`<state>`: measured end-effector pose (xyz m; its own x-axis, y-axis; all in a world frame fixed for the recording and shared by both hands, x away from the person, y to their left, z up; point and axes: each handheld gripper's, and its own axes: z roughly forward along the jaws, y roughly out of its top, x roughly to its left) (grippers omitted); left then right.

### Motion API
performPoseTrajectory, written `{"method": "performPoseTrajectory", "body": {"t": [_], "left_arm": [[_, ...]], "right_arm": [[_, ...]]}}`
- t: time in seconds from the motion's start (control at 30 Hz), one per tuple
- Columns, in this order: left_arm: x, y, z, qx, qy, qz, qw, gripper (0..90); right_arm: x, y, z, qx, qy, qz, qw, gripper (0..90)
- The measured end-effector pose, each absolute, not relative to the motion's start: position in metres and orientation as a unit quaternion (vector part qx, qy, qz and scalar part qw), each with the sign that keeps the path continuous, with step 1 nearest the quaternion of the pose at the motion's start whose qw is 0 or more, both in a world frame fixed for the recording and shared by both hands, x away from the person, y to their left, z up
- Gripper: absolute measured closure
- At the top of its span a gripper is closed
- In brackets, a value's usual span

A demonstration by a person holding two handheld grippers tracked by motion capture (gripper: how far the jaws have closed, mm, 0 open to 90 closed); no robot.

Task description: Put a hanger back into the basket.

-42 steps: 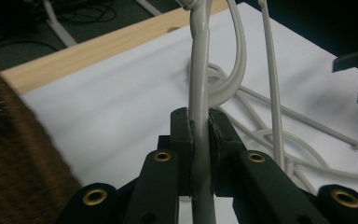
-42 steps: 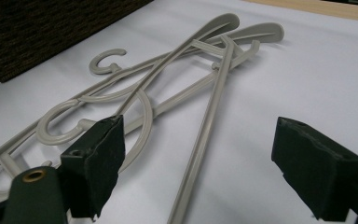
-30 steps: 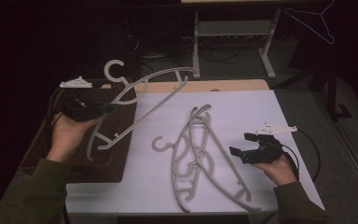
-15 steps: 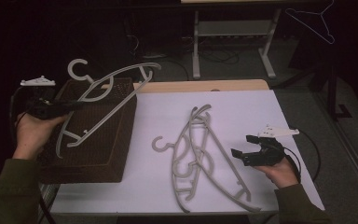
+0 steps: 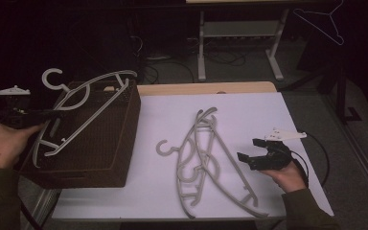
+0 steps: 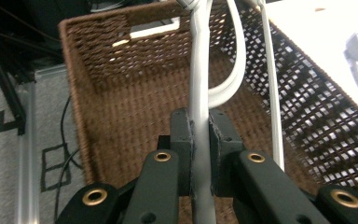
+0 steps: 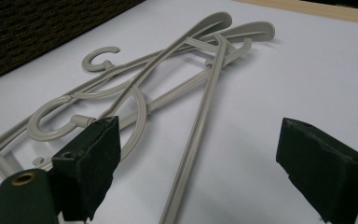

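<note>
Left tongs (image 5: 48, 115) with hanger (image 5: 84, 98), now farther left over basket (image 5: 110, 143)

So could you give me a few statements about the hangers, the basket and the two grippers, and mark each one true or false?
1. The left gripper is clamped on a grey plastic hanger. True.
2. That hanger is held over the brown wicker basket. True.
3. The right gripper grips a hanger too. False: its jaws stand open with nothing between them.
4. The pile of hangers lies inside the basket. False: it lies on the white table, right of the basket.
5. The right gripper rests on the basket's rim. False: it is at the table's right side, beside the pile.
</note>
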<state>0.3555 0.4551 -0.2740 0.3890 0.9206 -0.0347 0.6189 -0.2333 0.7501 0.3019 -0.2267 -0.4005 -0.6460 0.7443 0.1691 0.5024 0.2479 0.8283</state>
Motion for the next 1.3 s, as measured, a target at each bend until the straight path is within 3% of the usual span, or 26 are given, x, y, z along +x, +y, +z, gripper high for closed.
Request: {"method": "performPoseTrajectory", "body": {"t": [0.73,1.3], "left_arm": [[0.373,0.456,-0.315,0.786,0.512,0.206,0.277,82.3],[0.374,0.447,-0.344,0.787,0.524,0.184,0.268,81.1]], "right_arm": [[0.303,-0.228,-0.402,0.403,0.779,0.462,0.131,13.6],[0.303,-0.227,-0.402,0.403,0.779,0.463,0.131,13.6]]}}
